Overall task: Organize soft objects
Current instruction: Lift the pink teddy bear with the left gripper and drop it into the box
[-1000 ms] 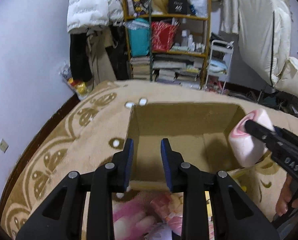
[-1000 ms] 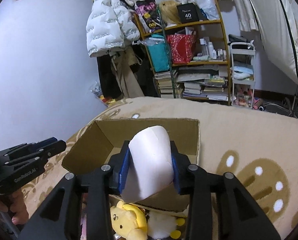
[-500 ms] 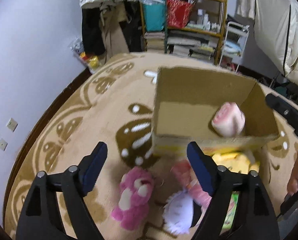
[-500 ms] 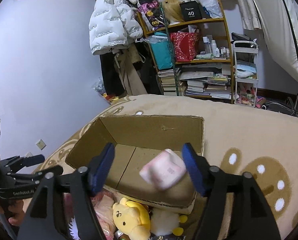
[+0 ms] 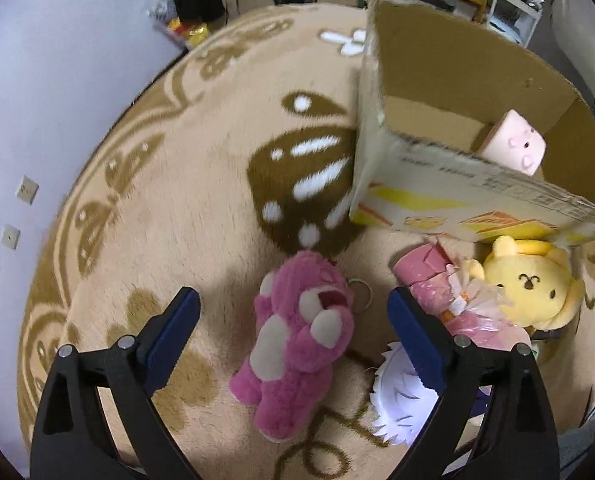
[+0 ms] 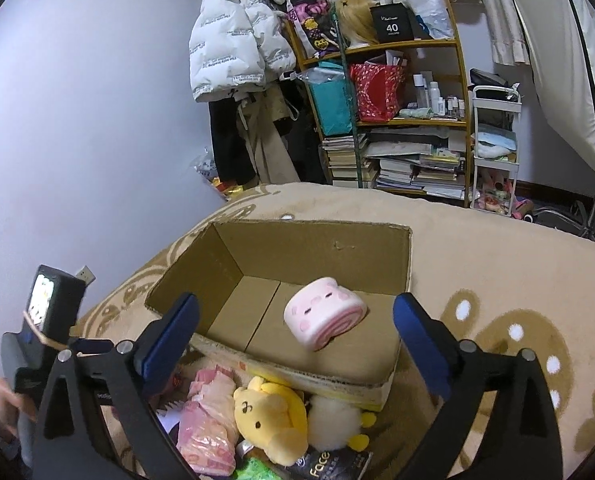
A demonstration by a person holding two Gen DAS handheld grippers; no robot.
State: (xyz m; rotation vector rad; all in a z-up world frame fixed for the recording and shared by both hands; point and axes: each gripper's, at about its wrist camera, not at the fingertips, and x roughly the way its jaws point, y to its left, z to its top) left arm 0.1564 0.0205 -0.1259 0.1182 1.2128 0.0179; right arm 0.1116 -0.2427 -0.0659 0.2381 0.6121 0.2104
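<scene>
One toy sits squarely ahead of my left gripper (image 5: 293, 328) in the left wrist view: the pink plush bear (image 5: 297, 344) lies on the rug (image 5: 157, 200) between the spread fingers, its long axis running roughly along my line of reach, head toward the cardboard box (image 5: 437, 196). My left gripper is wide apart and holds nothing. To the right of the bear lie a pink wrapped packet (image 5: 449, 300), a yellow plush (image 5: 529, 284) tucked against the box's near wall, and a white spiky toy (image 5: 397, 396) just beside my right finger. Inside the box rests the pink roll plush (image 5: 513, 146).

Turning to the right wrist view, my right gripper (image 6: 295, 340) is also released and empty — it hangs above the box's near edge, with the pink roll plush (image 6: 323, 316) lying on the box floor (image 6: 237, 312) between and beyond the fingers. The yellow plush (image 6: 269, 416) and the packet (image 6: 205, 428) lie below, outside the box.

I judge the bear to be the next pick — my left gripper is plainly the nearer one, already straddling it, so closing across its narrow width should do.
</scene>
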